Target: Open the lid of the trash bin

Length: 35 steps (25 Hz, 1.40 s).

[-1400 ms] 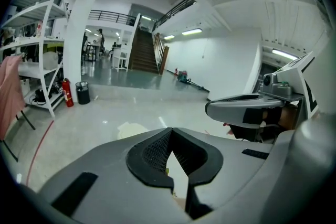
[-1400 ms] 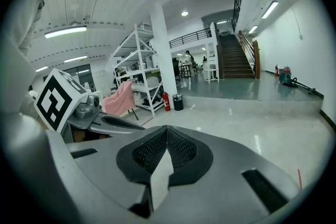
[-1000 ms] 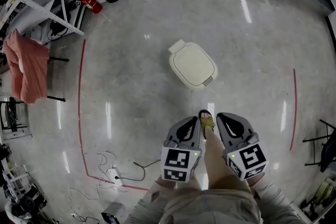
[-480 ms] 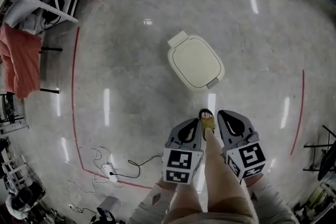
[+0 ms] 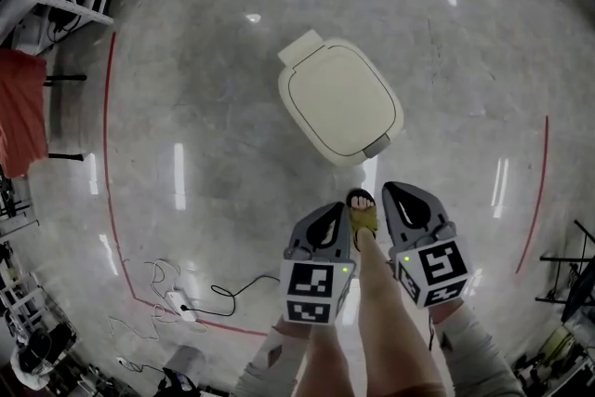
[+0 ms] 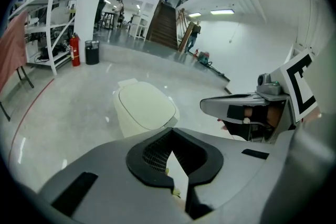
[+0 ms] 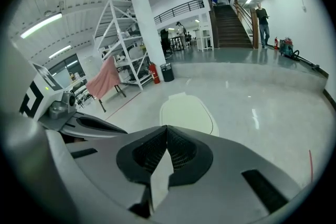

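— Trash bin location?
— On the floor, lid down, just ahead of both tools, not touching.
— Tools?
— Left tool and right tool are both closed, nothing between them.

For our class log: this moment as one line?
trash bin lid closed; left hand-held gripper shut, empty; right hand-held gripper shut, empty; neither touching it
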{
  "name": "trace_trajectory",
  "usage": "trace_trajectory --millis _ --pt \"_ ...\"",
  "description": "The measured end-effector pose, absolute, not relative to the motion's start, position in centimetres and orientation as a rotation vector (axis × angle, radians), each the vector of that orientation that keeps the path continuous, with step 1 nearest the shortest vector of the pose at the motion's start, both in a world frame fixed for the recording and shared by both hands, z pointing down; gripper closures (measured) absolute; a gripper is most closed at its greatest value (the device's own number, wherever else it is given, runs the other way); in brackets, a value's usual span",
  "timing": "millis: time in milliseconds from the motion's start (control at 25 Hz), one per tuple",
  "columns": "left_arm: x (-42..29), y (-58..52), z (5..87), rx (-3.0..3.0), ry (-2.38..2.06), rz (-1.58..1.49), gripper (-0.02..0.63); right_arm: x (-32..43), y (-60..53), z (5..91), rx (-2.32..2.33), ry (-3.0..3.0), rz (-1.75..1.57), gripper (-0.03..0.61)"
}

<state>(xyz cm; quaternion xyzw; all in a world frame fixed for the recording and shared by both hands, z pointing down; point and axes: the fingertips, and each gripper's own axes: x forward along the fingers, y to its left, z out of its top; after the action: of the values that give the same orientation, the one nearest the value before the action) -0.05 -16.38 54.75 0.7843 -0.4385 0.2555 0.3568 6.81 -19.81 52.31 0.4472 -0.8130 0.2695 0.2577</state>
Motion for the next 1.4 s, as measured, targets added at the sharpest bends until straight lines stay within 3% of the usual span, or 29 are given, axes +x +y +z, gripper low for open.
trace_trajectory --millis 680,1400 --pt "0.8 -17.6 63.5 1.964 -1.119 0.665 0.611 7.4 -22.8 65.0 1.124 -2.092 0.727 0.578" --pt "0.8 -17.0 64.6 1.92 -1.122 0.683 0.611 7.2 -23.2 68.3 1.096 -2.032 0.793 0.578"
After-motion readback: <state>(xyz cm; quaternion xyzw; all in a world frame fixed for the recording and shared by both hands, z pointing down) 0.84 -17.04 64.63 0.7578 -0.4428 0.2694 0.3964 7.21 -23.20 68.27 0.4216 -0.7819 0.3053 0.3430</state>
